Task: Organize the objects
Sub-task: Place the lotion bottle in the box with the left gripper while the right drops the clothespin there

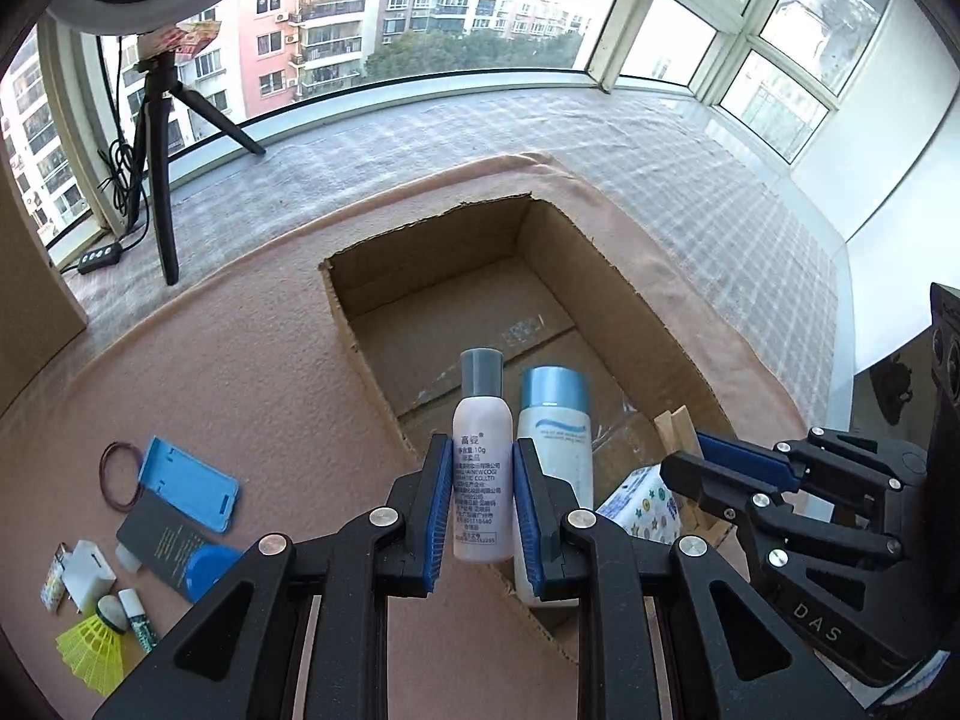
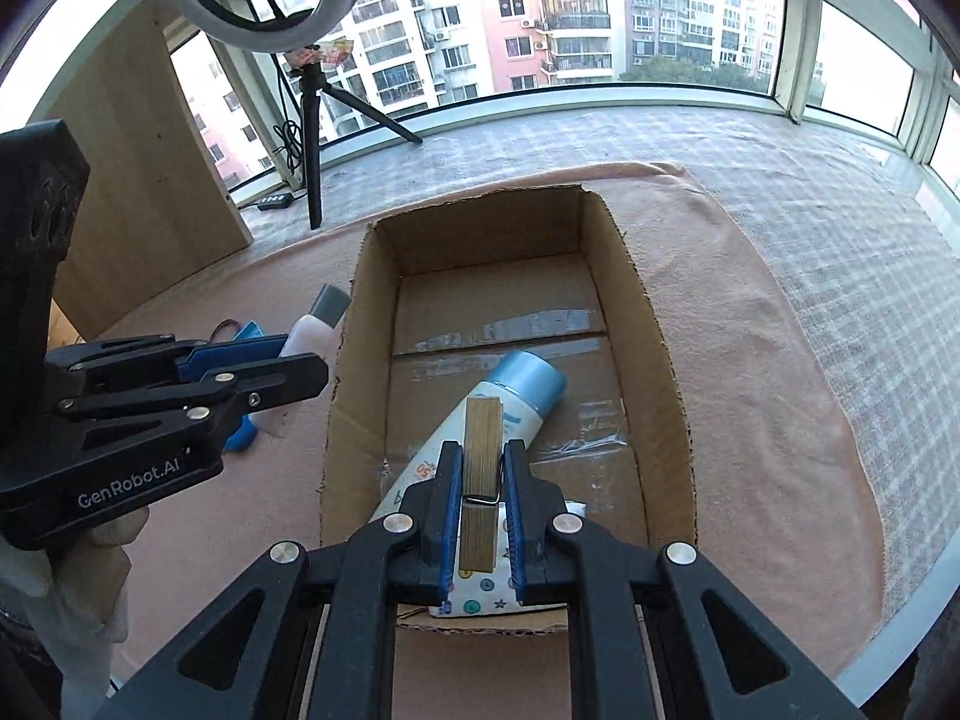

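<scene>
Your left gripper (image 1: 482, 498) pinches the small pink bottle (image 1: 482, 480), your right gripper (image 2: 482, 510) the wooden clothespin (image 2: 480, 480); next, lower both into the cardboard box (image 2: 660, 360) and release.

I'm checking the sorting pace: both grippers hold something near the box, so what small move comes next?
Probably lower the right gripper, shut on the wooden clothespin, and release inside the cardboard box, beside the blue-capped tube. It already hangs over the open box; the left gripper holds a small bottle nearby.
</scene>
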Demonstrator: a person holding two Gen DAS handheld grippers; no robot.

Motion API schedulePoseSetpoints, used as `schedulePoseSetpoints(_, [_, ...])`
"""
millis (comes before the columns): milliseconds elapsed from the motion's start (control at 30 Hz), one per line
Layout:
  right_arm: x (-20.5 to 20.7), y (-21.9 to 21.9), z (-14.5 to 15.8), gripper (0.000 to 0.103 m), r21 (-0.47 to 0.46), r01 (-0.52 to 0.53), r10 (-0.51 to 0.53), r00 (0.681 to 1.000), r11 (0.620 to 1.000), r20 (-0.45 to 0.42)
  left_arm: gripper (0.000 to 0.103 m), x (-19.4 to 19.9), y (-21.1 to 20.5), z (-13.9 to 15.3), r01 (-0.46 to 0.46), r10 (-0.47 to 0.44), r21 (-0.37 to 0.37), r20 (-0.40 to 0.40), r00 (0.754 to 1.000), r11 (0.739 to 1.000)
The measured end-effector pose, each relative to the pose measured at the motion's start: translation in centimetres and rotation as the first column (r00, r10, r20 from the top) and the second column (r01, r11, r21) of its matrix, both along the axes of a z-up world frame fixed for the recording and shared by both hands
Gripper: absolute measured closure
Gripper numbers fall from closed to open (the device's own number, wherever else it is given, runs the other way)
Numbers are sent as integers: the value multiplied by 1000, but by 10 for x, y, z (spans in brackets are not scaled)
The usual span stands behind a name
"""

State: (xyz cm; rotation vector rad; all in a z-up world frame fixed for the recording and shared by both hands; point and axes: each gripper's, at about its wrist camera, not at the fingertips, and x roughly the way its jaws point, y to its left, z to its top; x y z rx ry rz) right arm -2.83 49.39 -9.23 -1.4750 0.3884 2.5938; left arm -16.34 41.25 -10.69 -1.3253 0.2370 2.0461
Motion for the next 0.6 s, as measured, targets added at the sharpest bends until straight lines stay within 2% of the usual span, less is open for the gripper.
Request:
schedulePoseSetpoints(133, [1, 11, 0, 91, -4, 8, -8, 1000, 1000, -2, 81, -6, 12, -3, -1, 1, -7, -4, 1000, 1000])
schedulePoseSetpoints(167, [2, 12, 0, 90, -4, 0, 0, 1000, 1000, -3, 76, -7, 14, -4, 3, -3, -6, -6, 1000, 1000])
schedulePoseSetpoints(200, [2, 12, 1, 87, 0, -5, 5, 1000, 1000, -3, 68, -8, 14, -5, 4, -4, -12, -7, 1000, 1000])
schedulePoseSetpoints(233, [3, 13, 1, 72, 5, -7, 7, 1000, 1000, -1, 44, -10, 12, -6, -7, 7, -20, -8, 1000, 1000])
schedulePoseSetpoints(267, [5, 15, 2, 49, 7, -3, 3, 1000, 1000, -6, 27, -12, 9, -5, -26, 25, -18, -13, 1000, 1000])
schedulePoseSetpoints(300, [7, 17, 4, 41, 9, 5, -5, 1000, 1000, -17, 26, -14, 4, -3, -41, 40, -8, -22, 999, 999])
schedulePoseSetpoints(333, [10, 18, 5, 37, 14, 15, -14, 999, 1000, -31, 26, -15, -1, -1, -51, 51, -3, -27, 998, 999])
schedulePoseSetpoints(467, [11, 24, 6, 37, -30, 30, -31, 999, 999, -38, 26, -16, -21, 4, -83, 83, -3, -36, 996, 997])
schedulePoseSetpoints(600, [7, 18, 8, 37, -54, 10, -13, 999, 999, -47, 25, -9, -57, 7, -141, 143, 35, -37, 989, 989])
